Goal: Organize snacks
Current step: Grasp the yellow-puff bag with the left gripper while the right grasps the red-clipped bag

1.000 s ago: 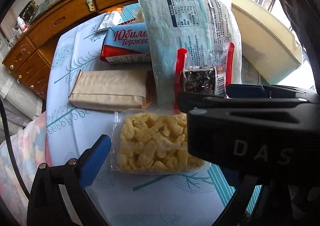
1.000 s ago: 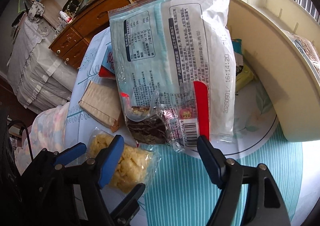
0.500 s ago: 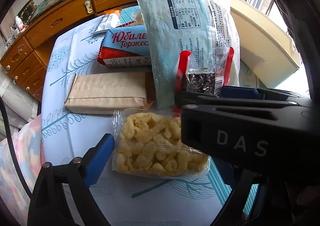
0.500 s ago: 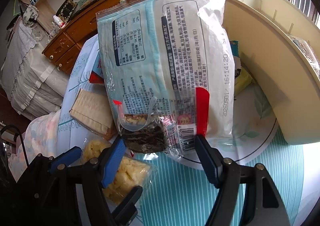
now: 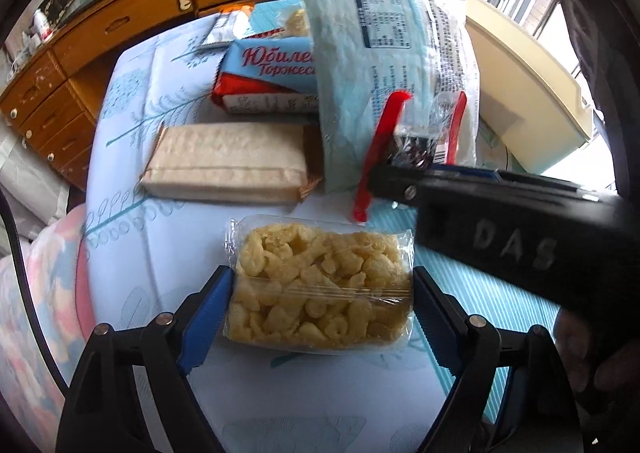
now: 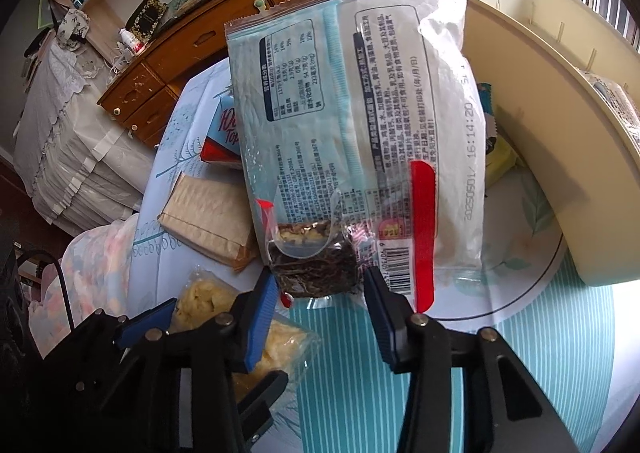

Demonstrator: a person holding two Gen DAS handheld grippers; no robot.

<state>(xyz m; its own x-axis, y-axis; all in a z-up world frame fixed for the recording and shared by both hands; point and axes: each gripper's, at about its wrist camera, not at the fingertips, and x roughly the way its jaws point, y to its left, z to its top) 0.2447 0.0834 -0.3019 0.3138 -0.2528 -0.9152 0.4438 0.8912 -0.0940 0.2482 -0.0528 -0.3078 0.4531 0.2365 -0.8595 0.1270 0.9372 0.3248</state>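
The left gripper [image 5: 322, 305] points steeply down at the desk [image 5: 168, 261], its blue pads on either side of a clear pack of yellow puffed snacks [image 5: 320, 285]. Its jaws are closing; the pads sit right at the pack's two short edges, and whether they already press cannot be told. The pack lies flat at 6 o'clock in the left wrist view.

The right gripper [image 6: 320, 293] is also closing, with a small clear packet of dark snack [image 6: 316, 261], edged in red, between its pads. The pads touch the packet's sides at its lower end. This packet lies at 6 o'clock on a large pale blue and white bag [image 6: 352, 113], which runs up toward 12 o'clock.

At 9 o'clock of the big bag lies a tan paper-wrapped block [image 5: 228, 161], and at 11 o'clock a blue and red biscuit pack [image 5: 268, 81] with Cyrillic lettering. At 3 o'clock stands a cream curved tray [image 6: 540, 101], with a yellow wrapped item [image 6: 498, 157] between it and the bag. A wooden dresser [image 5: 104, 29] stands beyond the desk at 10 o'clock.
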